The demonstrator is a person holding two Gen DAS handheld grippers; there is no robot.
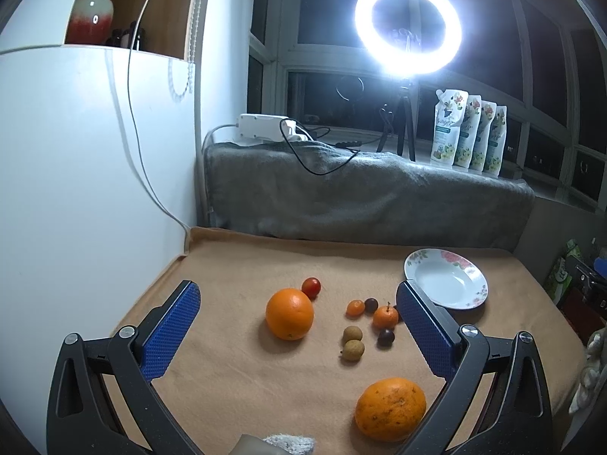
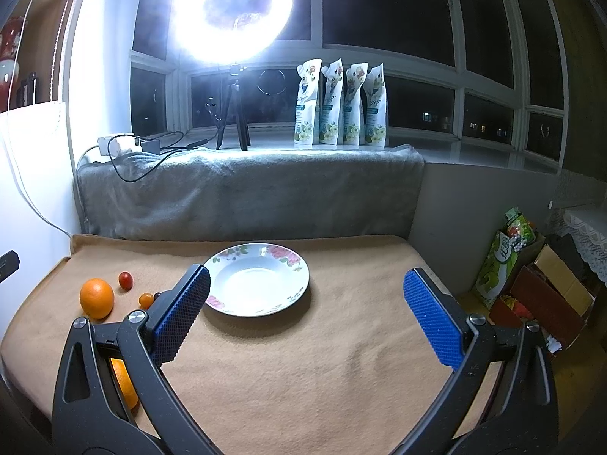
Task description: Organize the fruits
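Left wrist view. Nearest the lens: left tongs (image 1: 299, 303), released, blue pads spread wide, nothing between them, held above the tan-blanketed tabletop (image 1: 235, 379). Rough-skinned orange (image 1: 390, 408) at the near edge, just inside the right-hand pad. Smooth orange (image 1: 290, 314) mid-tabletop, cherry tomato (image 1: 311, 287) close behind it. Small cluster further right: kumquat (image 1: 355, 307), small tangerine (image 1: 385, 316), two dark grapes (image 1: 386, 337), two longans (image 1: 352, 342). Flowered plate (image 1: 472, 295) toward the far right corner, holding no fruit.

Right wrist view. Right tongs (image 2: 307, 284) likewise released and gripping nothing, framing the plate (image 2: 296, 288), which sits back of centre. Smooth orange (image 2: 97, 298), cherry tomato (image 2: 126, 280) and kumquat (image 2: 146, 299) near the left edge; rough-skinned orange (image 2: 123, 383) half hidden behind the left-hand finger.

Judgement: no fruit collected yet; likely first step is a pick by the left tongs. Best to centre the pads on one fruit's widest part, close gently, lift clear before carrying over the cluster. Small round fruits liable to roll on soft blanket; approach from straight above.
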